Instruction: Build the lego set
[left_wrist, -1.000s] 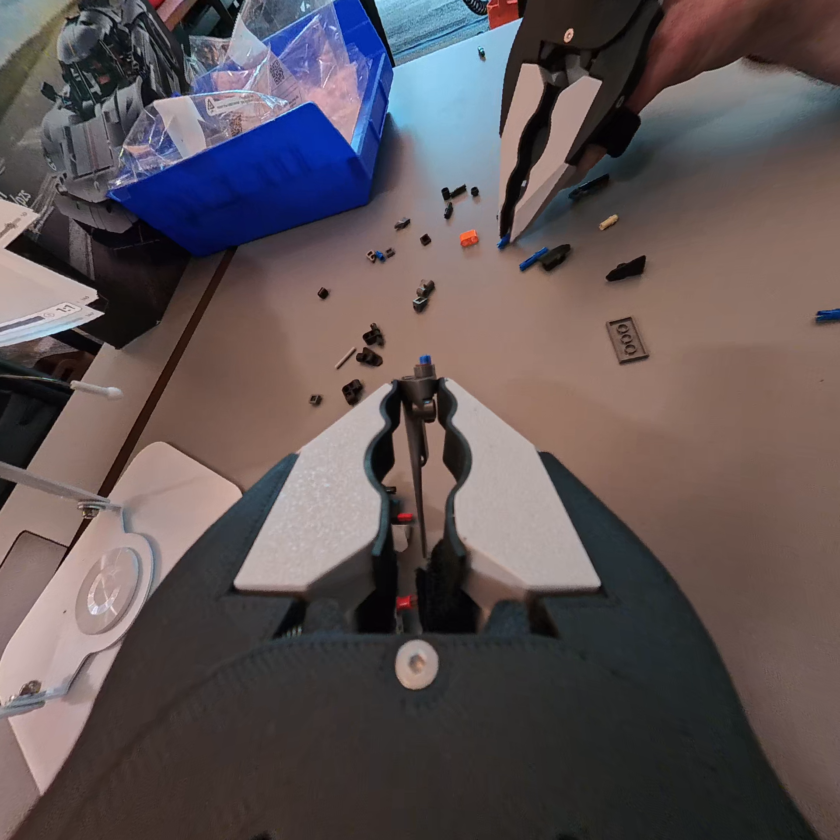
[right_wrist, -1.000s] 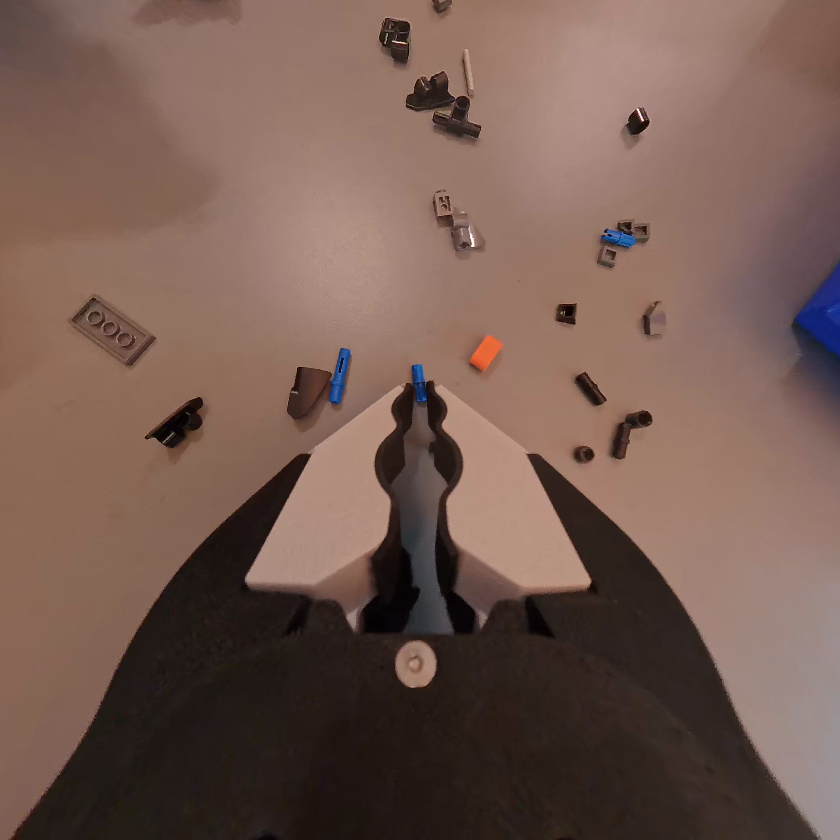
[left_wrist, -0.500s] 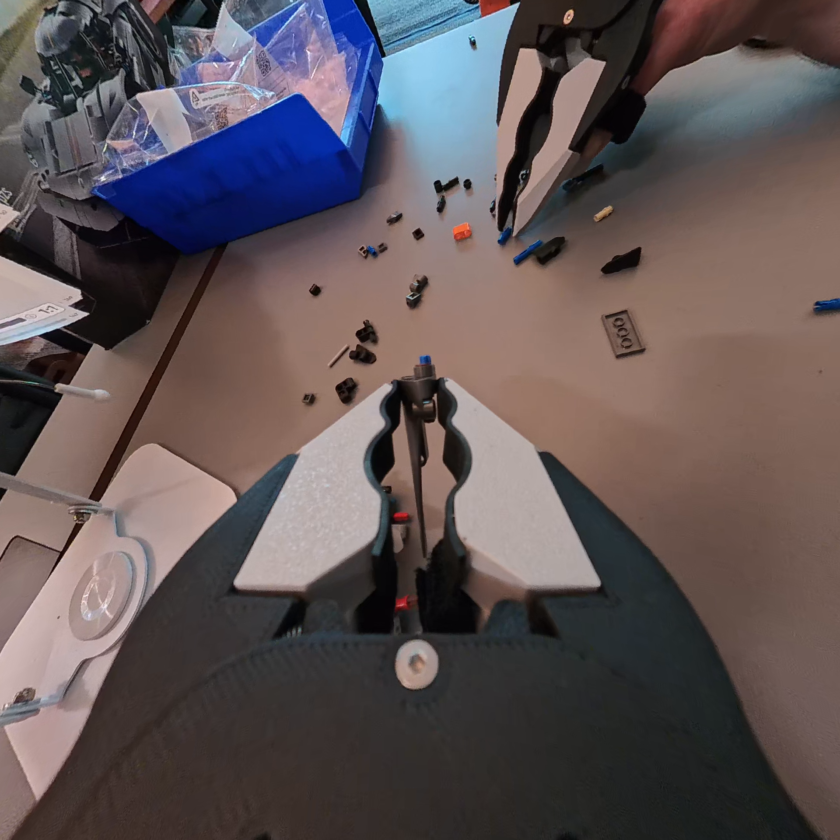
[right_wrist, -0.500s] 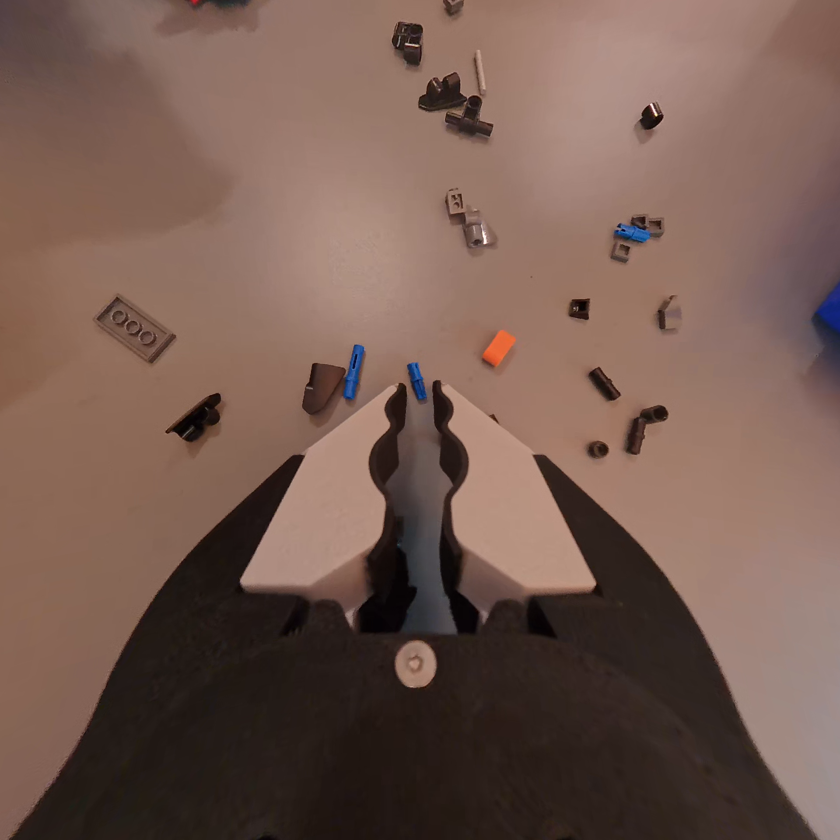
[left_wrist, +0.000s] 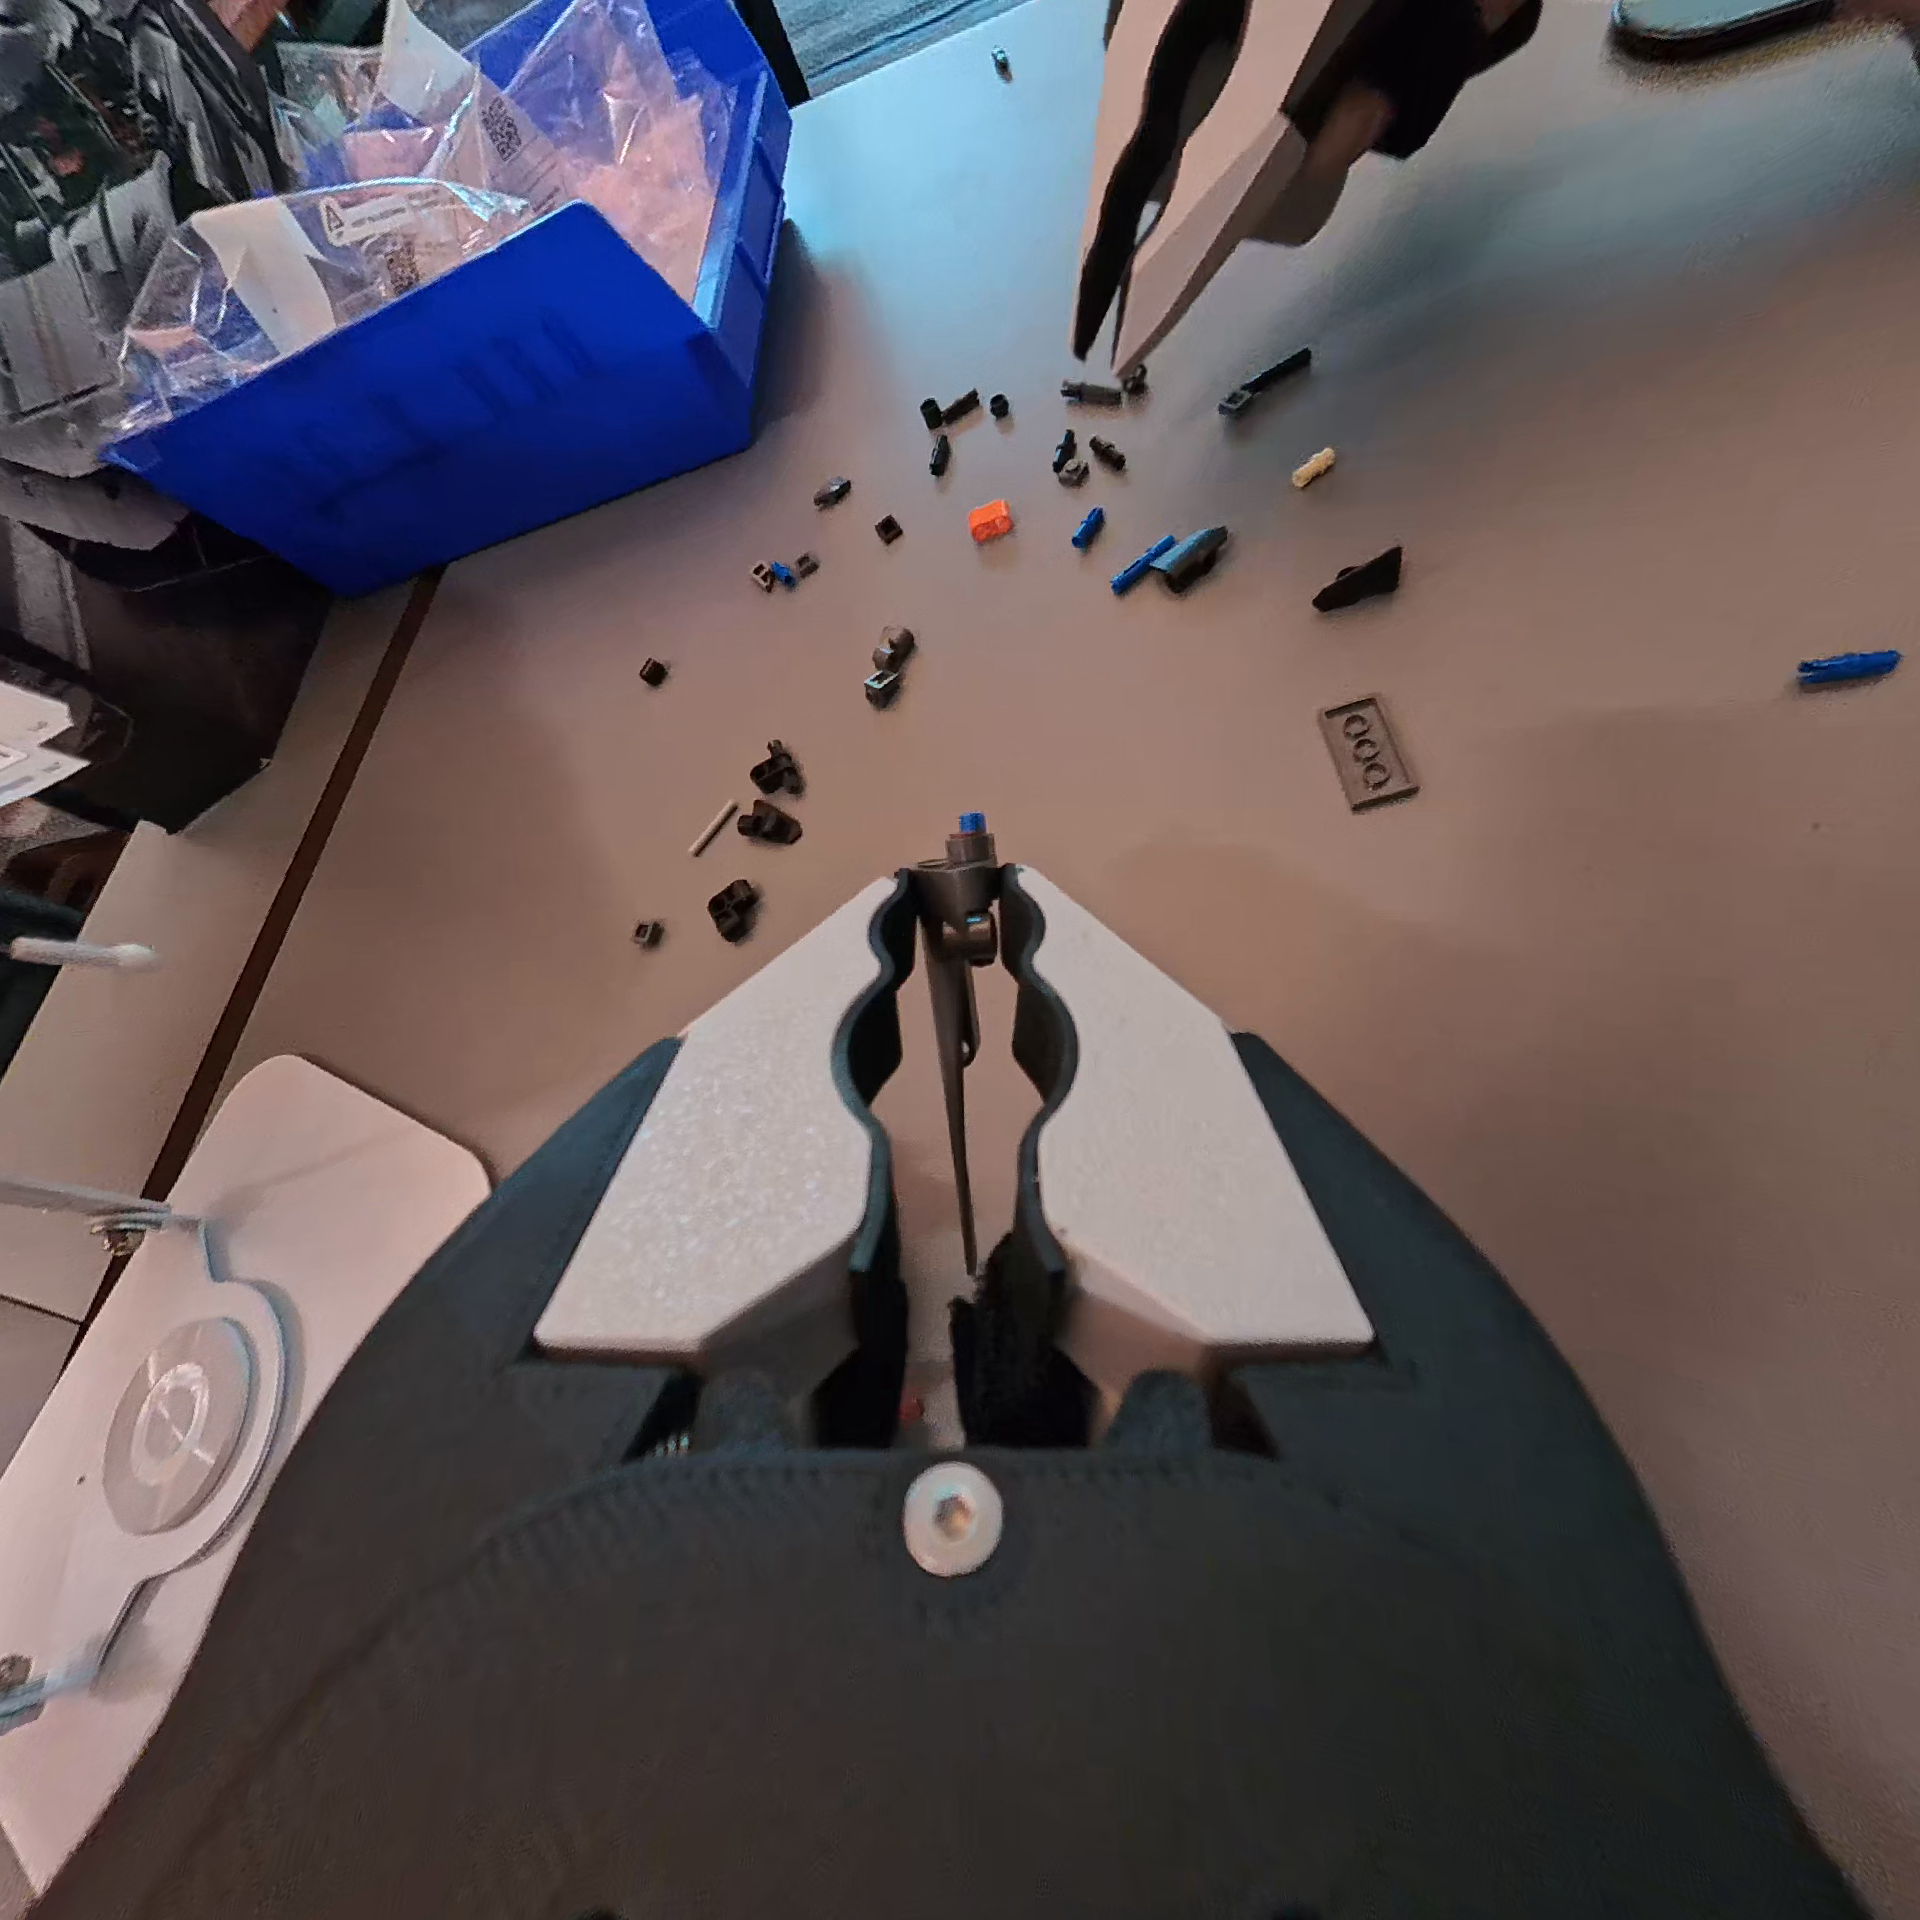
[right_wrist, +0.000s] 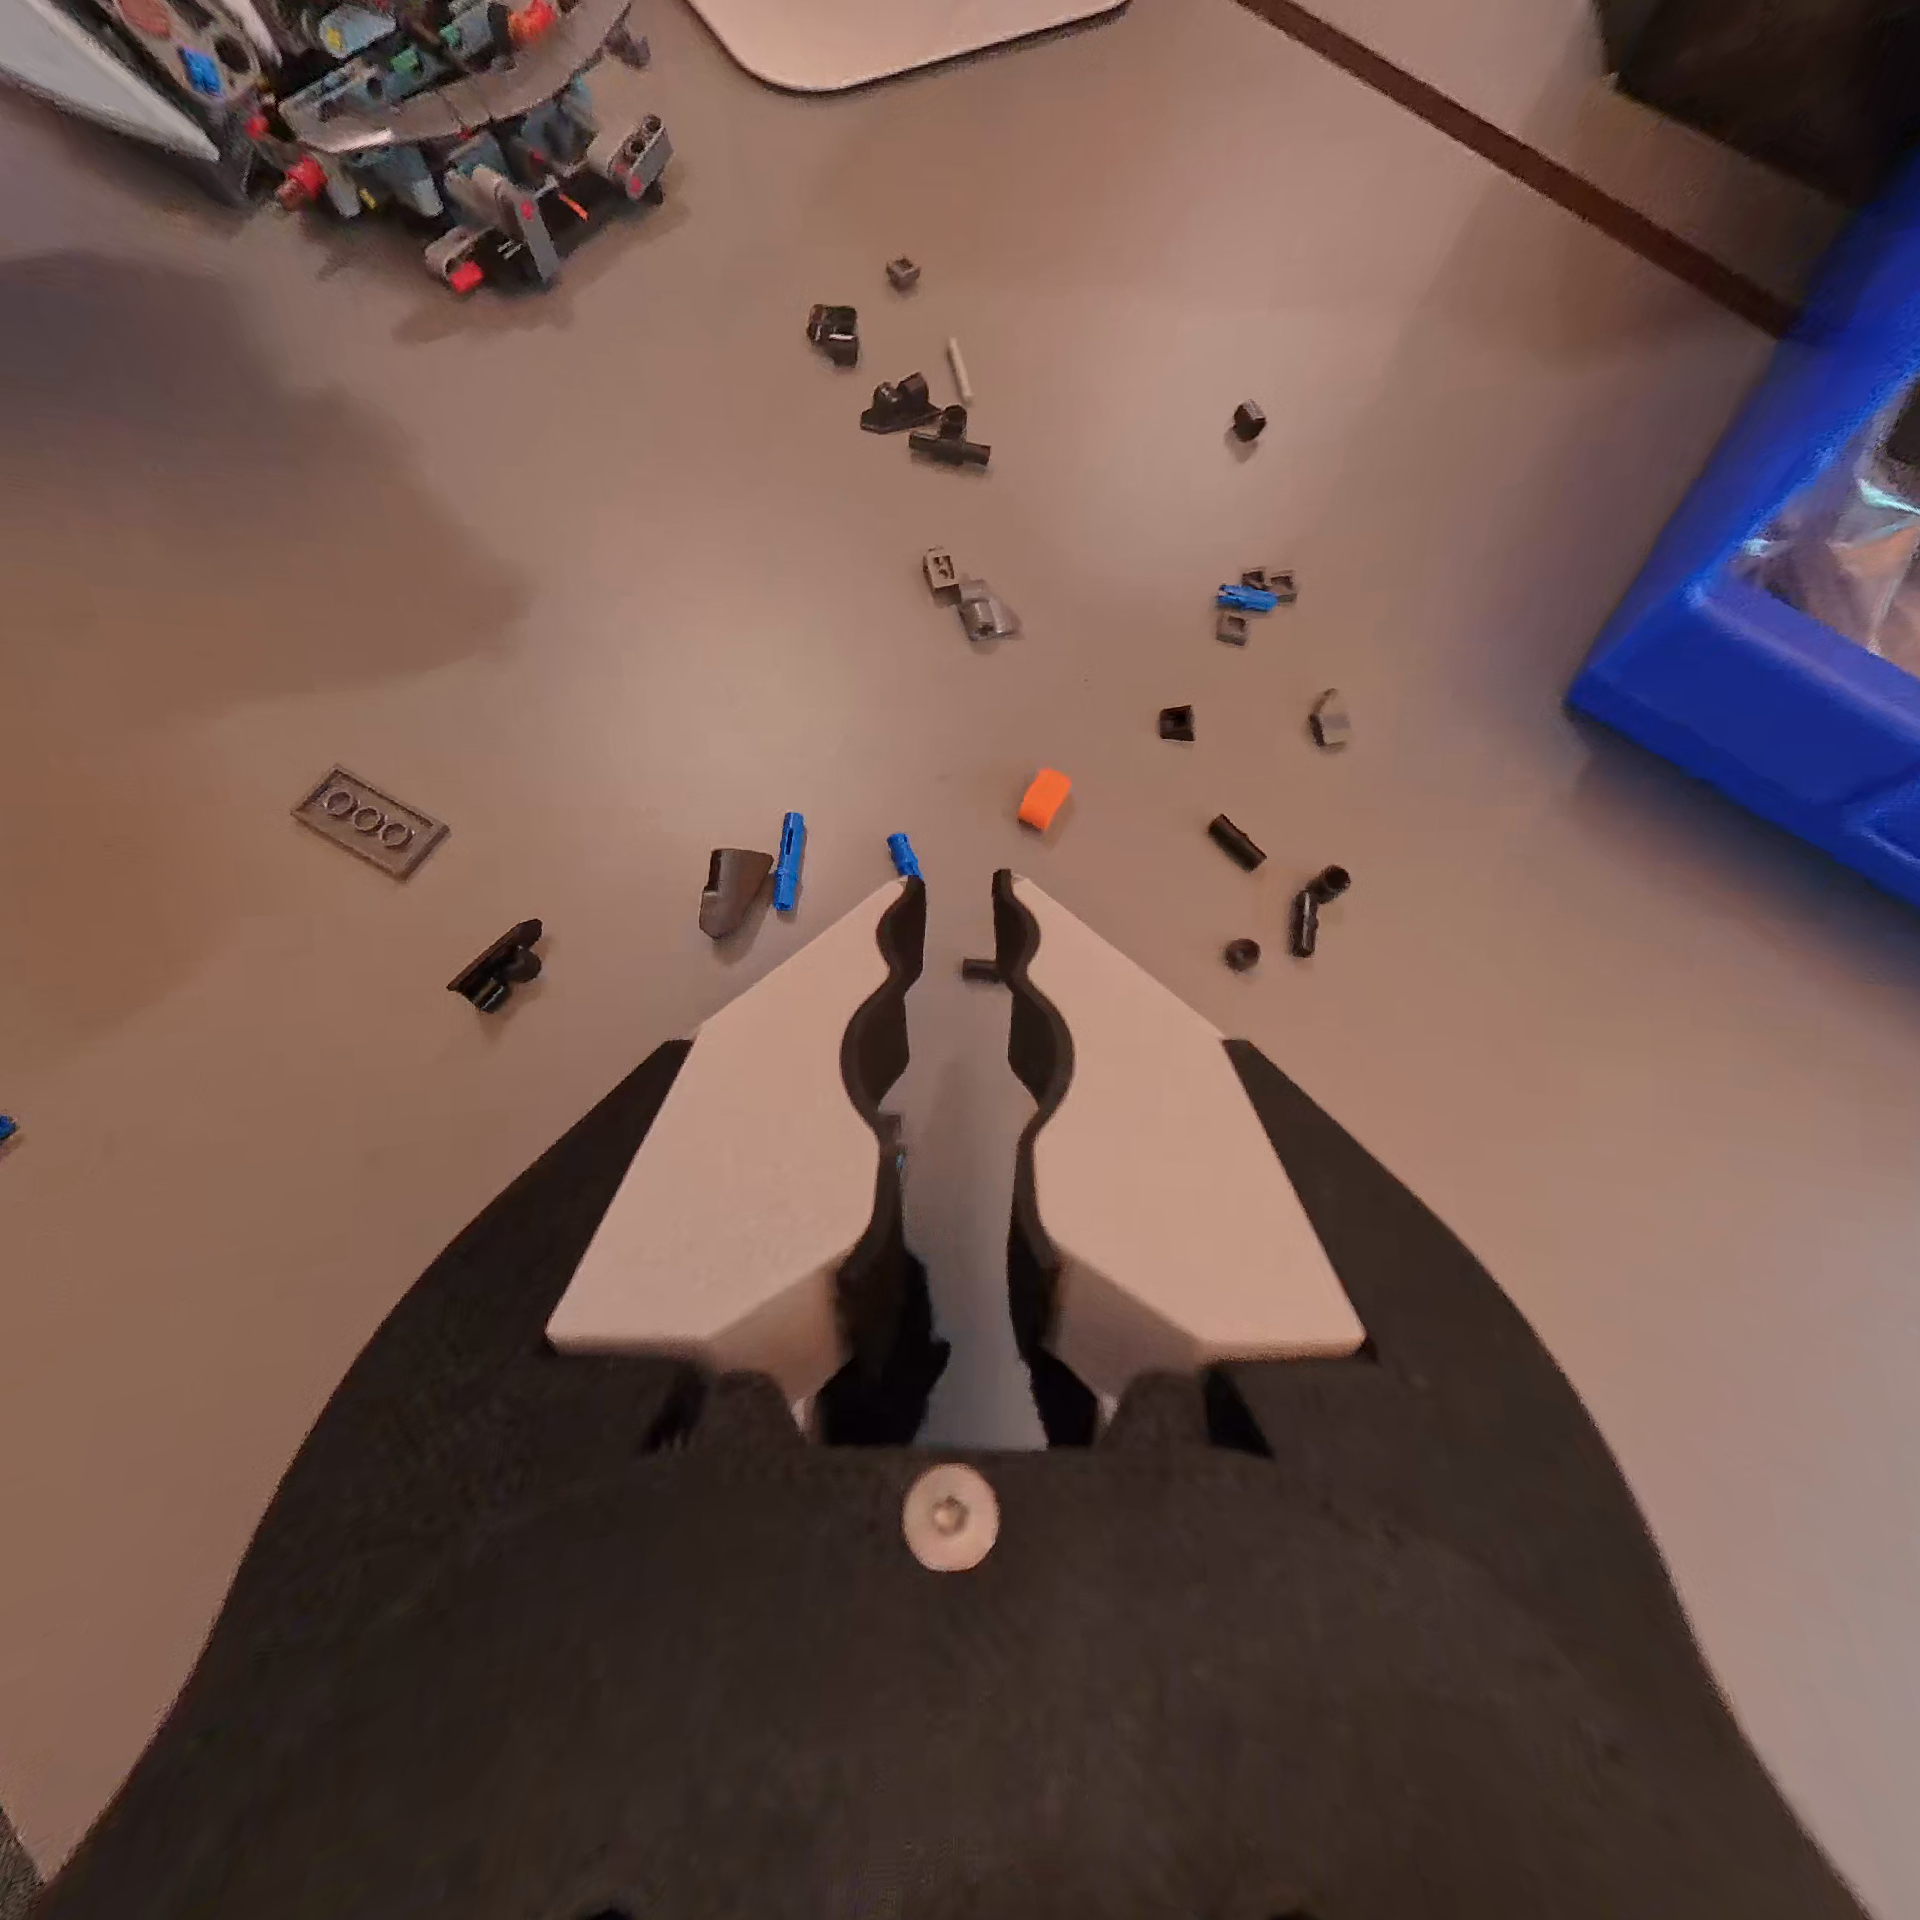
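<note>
My left gripper (left_wrist: 958, 881) is shut on a thin grey lego piece (left_wrist: 951, 997) with a blue pin (left_wrist: 971, 824) on its top end, held above the table. My right gripper (right_wrist: 958, 888) is open and empty, low over the loose pieces. It also shows at the far side in the left wrist view (left_wrist: 1107, 358). A short blue pin (right_wrist: 904, 854) lies on the table just by its left fingertip (right_wrist: 912, 902). A small black piece (right_wrist: 979, 968) lies between its fingers. An orange brick (right_wrist: 1044, 798) lies just ahead to the right.
A part-built grey lego model (right_wrist: 457, 135) stands far left in the right wrist view. A blue bin (left_wrist: 447, 416) with clear bags is at the left. A grey plate (left_wrist: 1368, 752), a dark wedge (right_wrist: 732, 888) beside a blue pin (right_wrist: 790, 860), and several small black pieces lie scattered. The tips of one gripper are about 20 cm away from the tips of the other. The orange brick (right_wrist: 1044, 798) lies some 5 cm from my right tips, 20 cm from my left tips. The left camera catches it too, in the left wrist view (left_wrist: 988, 511).
My right gripper has opened and let go of the short blue pin, which now lies on the table. It has lifted and drawn back. My left gripper keeps its hold.
</note>
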